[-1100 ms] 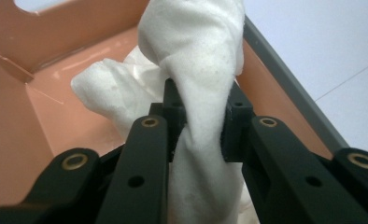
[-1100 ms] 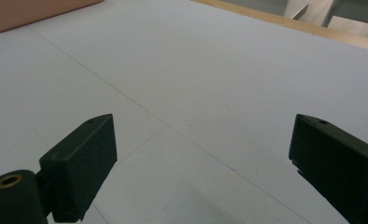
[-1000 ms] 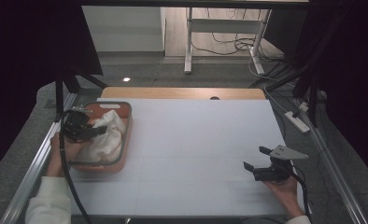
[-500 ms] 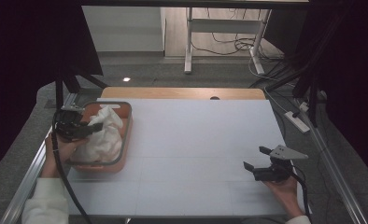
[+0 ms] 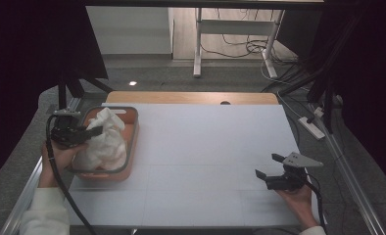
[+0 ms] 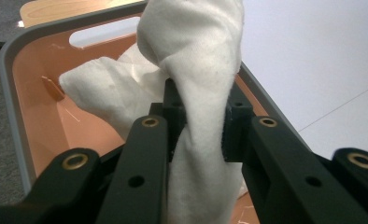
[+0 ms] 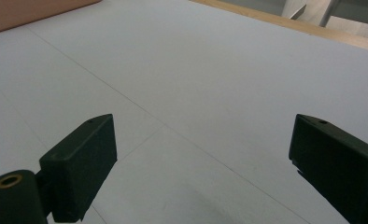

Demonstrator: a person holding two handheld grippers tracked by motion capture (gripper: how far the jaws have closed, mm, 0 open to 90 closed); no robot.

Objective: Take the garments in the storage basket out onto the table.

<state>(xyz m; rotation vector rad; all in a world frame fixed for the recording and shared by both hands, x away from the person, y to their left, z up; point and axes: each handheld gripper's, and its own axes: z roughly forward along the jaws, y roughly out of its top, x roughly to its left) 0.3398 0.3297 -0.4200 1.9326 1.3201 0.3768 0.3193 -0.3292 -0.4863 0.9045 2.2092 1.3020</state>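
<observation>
White cloth (image 6: 191, 60), crumpled, sits in the orange bin (image 5: 130, 147) with the grey rim at the far-left part of the counter (image 5: 205, 161). In the left gripper view a thick fold of it is pinched between the two black pads of the left tongs (image 6: 198, 123), the cloth bulging above and hanging below the pinch; most of the fabric lies heaped in the bin behind. Change over the last second: in the high view the left tongs (image 5: 90, 133) have shifted a little toward the left rim of the bin and the pinched peak of cloth now stands higher and more drawn up than before; the grip itself has not changed, pads pressed on the fold throughout. The bin has not moved. Judgement: the grasp is made and the lift out of the bin is just starting; the bulk of the cloth is not yet clear of the rim. Risk: a thick, loose fold may slip, or trailing fabric may drag on the bin wall. Right tongs (image 5: 269, 167), held at the near-right of the counter, are spread wide and empty, low over bare white surface in the right gripper view (image 7: 205, 172), and have kept their place. Beyond the counter's far edge: floor with cables.
</observation>
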